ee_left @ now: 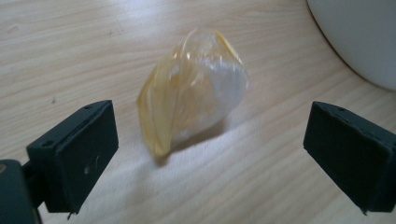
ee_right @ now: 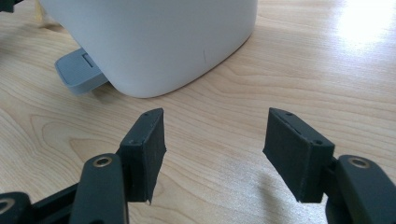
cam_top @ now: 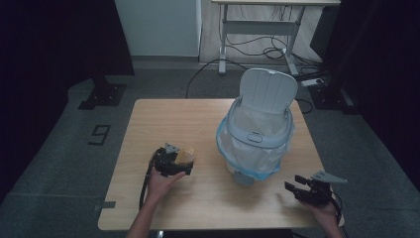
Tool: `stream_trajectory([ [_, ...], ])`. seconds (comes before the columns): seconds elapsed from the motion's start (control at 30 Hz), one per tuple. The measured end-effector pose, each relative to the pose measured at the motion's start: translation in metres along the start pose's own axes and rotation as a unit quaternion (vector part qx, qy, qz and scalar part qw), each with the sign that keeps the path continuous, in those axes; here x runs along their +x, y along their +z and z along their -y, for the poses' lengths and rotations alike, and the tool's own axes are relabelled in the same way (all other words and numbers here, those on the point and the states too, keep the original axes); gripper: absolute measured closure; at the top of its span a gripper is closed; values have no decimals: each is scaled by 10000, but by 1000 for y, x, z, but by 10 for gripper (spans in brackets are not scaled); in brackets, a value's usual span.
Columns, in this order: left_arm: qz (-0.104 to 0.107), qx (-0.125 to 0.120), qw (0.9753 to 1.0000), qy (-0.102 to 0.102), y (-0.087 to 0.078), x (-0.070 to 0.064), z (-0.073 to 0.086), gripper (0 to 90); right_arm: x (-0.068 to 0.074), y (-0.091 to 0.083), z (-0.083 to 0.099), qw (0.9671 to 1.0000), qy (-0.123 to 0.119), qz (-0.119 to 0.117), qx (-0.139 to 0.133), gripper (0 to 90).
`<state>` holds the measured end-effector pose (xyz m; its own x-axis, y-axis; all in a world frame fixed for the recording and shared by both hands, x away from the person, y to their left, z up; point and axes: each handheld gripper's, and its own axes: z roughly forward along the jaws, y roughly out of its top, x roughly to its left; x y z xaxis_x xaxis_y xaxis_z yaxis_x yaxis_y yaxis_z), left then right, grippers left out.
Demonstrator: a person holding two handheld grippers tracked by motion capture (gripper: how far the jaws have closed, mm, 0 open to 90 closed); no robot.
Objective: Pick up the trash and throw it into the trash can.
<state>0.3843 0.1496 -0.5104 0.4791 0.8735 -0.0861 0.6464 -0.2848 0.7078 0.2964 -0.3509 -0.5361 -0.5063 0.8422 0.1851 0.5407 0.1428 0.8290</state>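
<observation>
The left tongs (ee_left: 210,154) are gaping wide around the crumpled yellowish wrapper (ee_left: 191,88) lying on the tabletop (ee_left: 70,46); closing carelessly, they are risking squashing it or nudging it away

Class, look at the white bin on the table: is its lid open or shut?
Open. The bin's lid stands upright behind the rim, exposing the plastic liner inside.

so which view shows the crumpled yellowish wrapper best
The left gripper view: the crumpled yellowish wrapper lies close up on the wooden table, between the open jaws of the left gripper, untouched. The high view shows it as a small pale lump at that gripper's tip. The right gripper view faces the white bin.
</observation>
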Motion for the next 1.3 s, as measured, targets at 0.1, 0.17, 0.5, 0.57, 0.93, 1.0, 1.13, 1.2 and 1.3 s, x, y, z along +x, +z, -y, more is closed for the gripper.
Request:
stream_trajectory([
  [0.1,-6,-60,10000,-20,4,1,-6,31,0,1,0,10000,3,-8,20,377],
  [0.17,-19,-54,10000,-12,8,1,-10,30,0,1,0,10000,4,-11,36,377],
  [0.5,-47,-8,10000,-42,33,5,-20,32,-1,2,1,9999,20,-11,104,377],
  [0.57,-18,-3,10000,-74,38,7,-20,41,-1,3,1,9999,21,-12,130,378],
  [0.93,45,60,10000,-44,55,8,-9,249,-3,6,1,9997,-2,-14,224,380],
  [1.0,53,-2,10000,-48,54,8,-8,271,-4,5,2,9998,32,10,207,381],
  [1.13,16,-72,10000,-9,48,8,-6,288,-5,4,2,9998,74,56,192,383],
  [1.2,24,-111,9999,16,42,9,-7,288,-5,4,2,9998,86,63,185,384],
  [1.3,64,-253,9997,6,28,10,-9,292,-4,4,2,9998,77,69,198,384],
])
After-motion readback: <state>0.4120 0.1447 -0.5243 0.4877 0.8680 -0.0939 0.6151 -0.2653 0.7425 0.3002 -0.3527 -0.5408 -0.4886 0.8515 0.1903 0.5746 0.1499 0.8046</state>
